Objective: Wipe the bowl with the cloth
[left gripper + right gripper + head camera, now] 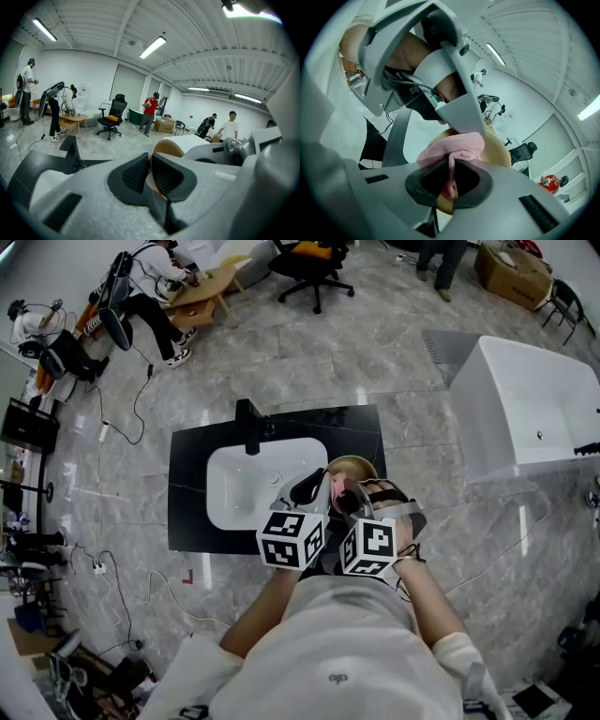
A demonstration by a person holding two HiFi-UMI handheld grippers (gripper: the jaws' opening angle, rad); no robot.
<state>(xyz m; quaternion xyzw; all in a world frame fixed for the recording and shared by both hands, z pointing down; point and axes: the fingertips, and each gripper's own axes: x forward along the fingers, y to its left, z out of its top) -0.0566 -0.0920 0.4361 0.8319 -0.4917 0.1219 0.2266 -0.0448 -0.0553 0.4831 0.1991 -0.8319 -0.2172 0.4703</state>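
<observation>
Right tool [450, 180] clamping bunched pink knit cloth [457, 145], against tan bowl [497, 151]

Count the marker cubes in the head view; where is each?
2. One cube sits by the sink's near right corner; the other just right of it, below the bowl. None looks hidden.

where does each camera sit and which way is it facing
Head view: on the person's head, looking steeply down at the sink; shows torso and forearms.
Left gripper view: rides the left gripper, facing across the room; jaws clamped on the bowl rim.
Right gripper view: rides the right gripper, facing into the bowl; jaws pinch the pink cloth.
Both gripper views share the bowl.
</observation>
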